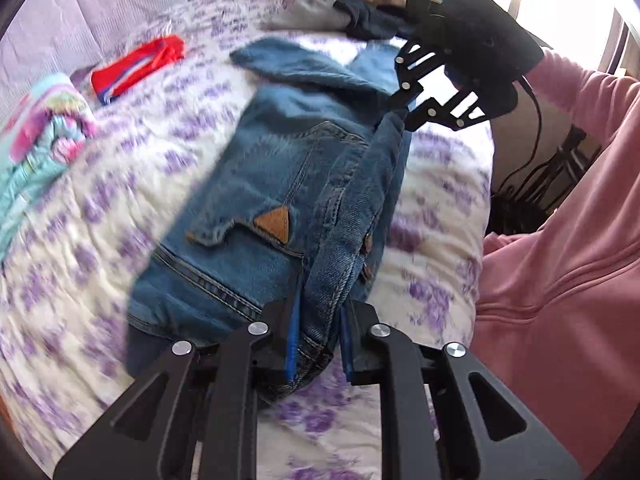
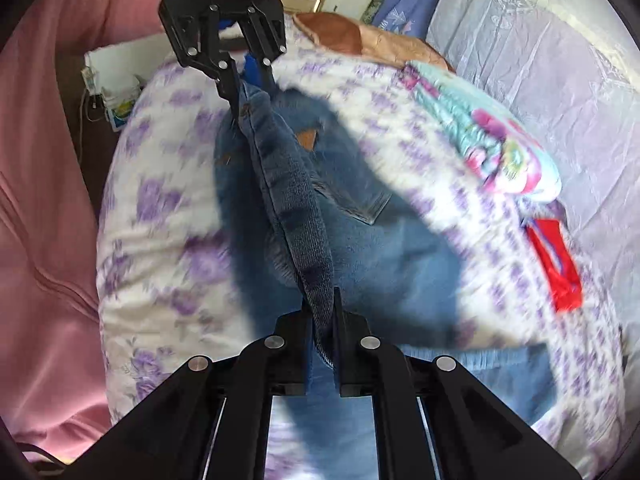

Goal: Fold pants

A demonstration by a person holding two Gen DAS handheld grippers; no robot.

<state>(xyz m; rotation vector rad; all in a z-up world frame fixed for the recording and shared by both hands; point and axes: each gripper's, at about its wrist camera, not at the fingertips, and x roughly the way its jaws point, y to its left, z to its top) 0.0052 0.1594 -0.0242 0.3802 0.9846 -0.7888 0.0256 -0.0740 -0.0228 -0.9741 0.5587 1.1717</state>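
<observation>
Both jaws on jeans (image 1: 280, 184) waistband.

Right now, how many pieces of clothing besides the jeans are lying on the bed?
4: a red garment and a pastel floral one on the far side of the jeans, plus grey and dark pieces near the leg ends. Others may be hidden.

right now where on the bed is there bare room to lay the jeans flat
Free bedspread lies between the jeans and the pastel folded garment, and along the near edge by the pink sweater. Crowded: the red garment on the far side, the grey and dark clothes at the far end. Left tool and right tool both grip denim.
</observation>
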